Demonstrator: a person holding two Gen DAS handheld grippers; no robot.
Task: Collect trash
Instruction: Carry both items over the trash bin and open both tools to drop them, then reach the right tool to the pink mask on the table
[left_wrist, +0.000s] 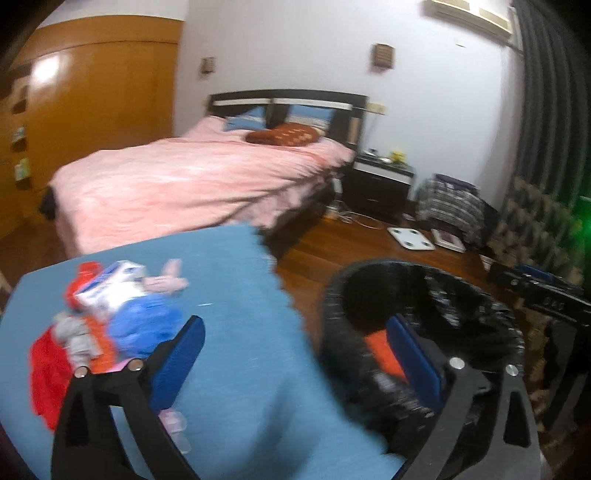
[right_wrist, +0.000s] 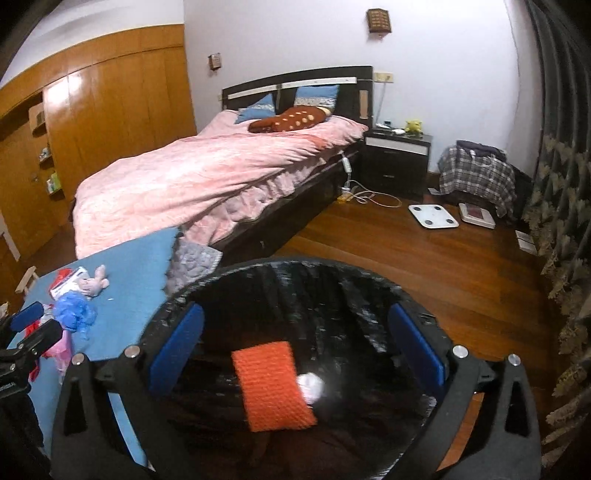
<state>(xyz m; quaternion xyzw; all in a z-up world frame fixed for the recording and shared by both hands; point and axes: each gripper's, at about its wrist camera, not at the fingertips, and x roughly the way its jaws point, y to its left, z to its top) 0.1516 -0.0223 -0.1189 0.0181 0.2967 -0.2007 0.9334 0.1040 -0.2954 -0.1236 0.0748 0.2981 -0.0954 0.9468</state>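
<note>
Left gripper (left_wrist: 295, 365): jaws wide apart, nothing held.
Right gripper (right_wrist: 295, 354): jaws wide apart, empty, over the bin (right_wrist: 369, 271).
Trash pile (left_wrist: 110, 314): on blue table (left_wrist: 229, 266), left of bin.
Nearer hand: left, pile just beside its left finger.
In the bin: orange sponge (right_wrist: 273, 386), white wad (right_wrist: 312, 386).

A black-lined trash bin (right_wrist: 295, 280) is standing on the wooden floor just beside the blue worktop (right_wrist: 133, 266). Inside it an orange knitted piece (right_wrist: 271, 386) is lying flat on the bottom, and a small white wad (right_wrist: 312, 386) is touching its right edge. On the worktop a pile of trash is waiting: a crumpled blue bag (right_wrist: 74, 312), a pink soft piece (right_wrist: 94, 282), a white and blue packet (left_wrist: 110, 291) and red scraps (left_wrist: 48, 373).
</note>
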